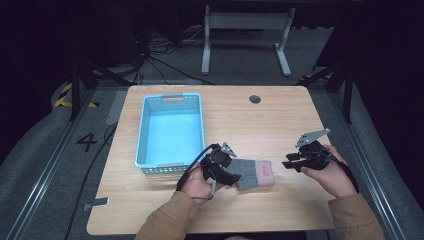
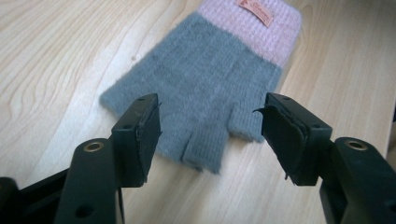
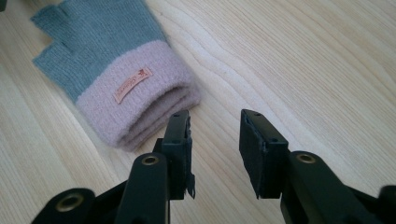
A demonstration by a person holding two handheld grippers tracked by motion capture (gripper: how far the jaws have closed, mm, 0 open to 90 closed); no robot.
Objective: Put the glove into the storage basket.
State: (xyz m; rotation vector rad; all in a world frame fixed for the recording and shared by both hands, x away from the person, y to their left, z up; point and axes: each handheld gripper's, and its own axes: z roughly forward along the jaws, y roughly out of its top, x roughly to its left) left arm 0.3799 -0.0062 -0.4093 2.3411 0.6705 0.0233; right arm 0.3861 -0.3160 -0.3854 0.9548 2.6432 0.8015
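A grey fingerless glove (image 1: 256, 173) with a pink cuff lies flat on the wooden table (image 1: 270, 125), near its front edge. My left gripper (image 1: 234, 178) is at the glove's grey finger end. In the left gripper view its jaws stand open (image 2: 212, 119) on either side of the glove (image 2: 210, 79), and the pads do not press on it. My right gripper (image 1: 289, 164) hovers a little to the right of the cuff. Its jaws are open (image 3: 215, 135) with bare wood between them, just off the cuff's opening on the glove (image 3: 107, 60).
A light blue plastic basket (image 1: 142, 135) stands empty on the left half of the table, just behind my left hand. A round cable hole (image 1: 255, 99) sits near the far edge. Bare wood stretches across the right half of the table.
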